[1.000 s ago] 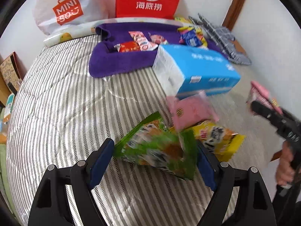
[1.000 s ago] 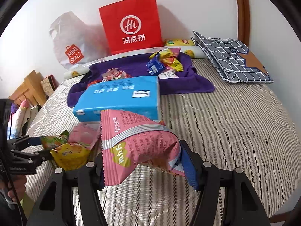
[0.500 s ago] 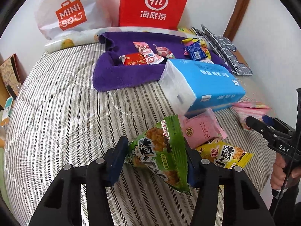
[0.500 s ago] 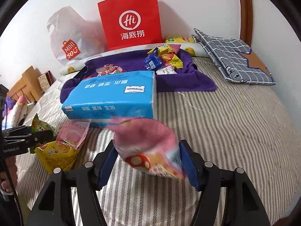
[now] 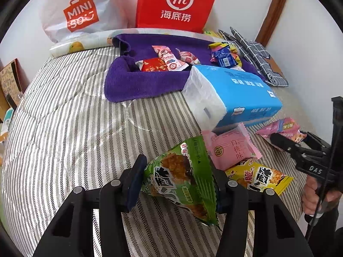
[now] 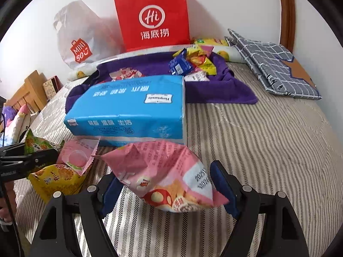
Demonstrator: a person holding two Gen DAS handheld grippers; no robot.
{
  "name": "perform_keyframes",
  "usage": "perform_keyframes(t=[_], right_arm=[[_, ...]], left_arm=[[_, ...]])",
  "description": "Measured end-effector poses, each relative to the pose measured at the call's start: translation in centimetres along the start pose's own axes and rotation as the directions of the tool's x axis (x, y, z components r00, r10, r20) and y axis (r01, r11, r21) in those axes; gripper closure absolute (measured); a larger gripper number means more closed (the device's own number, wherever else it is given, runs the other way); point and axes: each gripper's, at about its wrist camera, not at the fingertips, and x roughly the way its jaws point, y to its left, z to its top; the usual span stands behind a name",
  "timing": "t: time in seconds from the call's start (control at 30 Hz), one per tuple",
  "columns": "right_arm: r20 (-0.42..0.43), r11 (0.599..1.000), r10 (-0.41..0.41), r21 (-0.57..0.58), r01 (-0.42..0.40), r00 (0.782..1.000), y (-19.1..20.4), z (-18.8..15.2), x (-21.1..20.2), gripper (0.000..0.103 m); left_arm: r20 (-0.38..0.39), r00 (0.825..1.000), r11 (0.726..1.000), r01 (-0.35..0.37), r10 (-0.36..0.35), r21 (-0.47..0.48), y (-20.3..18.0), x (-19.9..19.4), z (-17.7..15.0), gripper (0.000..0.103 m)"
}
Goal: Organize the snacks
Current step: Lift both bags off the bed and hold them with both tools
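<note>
Your left hand-held gripper point(image 5: 178, 182) clamps the crinkly green foil snack packet point(image 5: 182, 177) over the striped bed point(image 5: 64, 128); it can slip. Your right hand-held gripper point(image 6: 165, 184) has just been opening, its jaws slack around the pink plastic snack bag point(image 6: 163, 171), which may slide away.

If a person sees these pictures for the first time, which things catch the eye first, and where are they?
The red paper bag stands against the wall at the back of the striped bed, and the big blue tissue pack lies in the middle, partly on the purple towel that holds small snacks. Up close, the left gripper is clamped on a green snack bag, while a pink snack bag lies between the right gripper's opened jaws.
</note>
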Motion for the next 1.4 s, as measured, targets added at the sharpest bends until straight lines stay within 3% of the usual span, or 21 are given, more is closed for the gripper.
perform_keyframes(t=[0.03, 0.2, 0.8, 1.4], right_arm=[[0.002, 1.000, 0.005, 0.002, -0.005, 1.000, 0.0, 0.0, 0.0, 0.032], [0.031, 1.000, 0.001, 0.021, -0.002, 1.000, -0.5, 0.1, -1.0, 0.040], [0.118, 0.999, -0.017, 0.030, 0.013, 0.993, -0.7, 1.0, -4.8, 0.042], [0.131, 0.996, -0.060, 0.069, 0.052, 0.990, -2.1, 1.3, -5.4, 0.042]], left_arm=[[0.000, 1.000, 1.000, 0.003, -0.003, -0.005, 0.1, -0.1, 0.0, 0.051], [0.016, 1.000, 1.000, 0.008, -0.008, -0.023, 0.4, -1.0, -0.2, 0.051], [0.071, 0.997, 0.999, 0.021, -0.019, -0.030, -0.3, -3.7, 0.4, 0.051], [0.105, 0.994, 0.999, 0.030, -0.027, -0.028, -0.9, -4.8, 1.2, 0.052]])
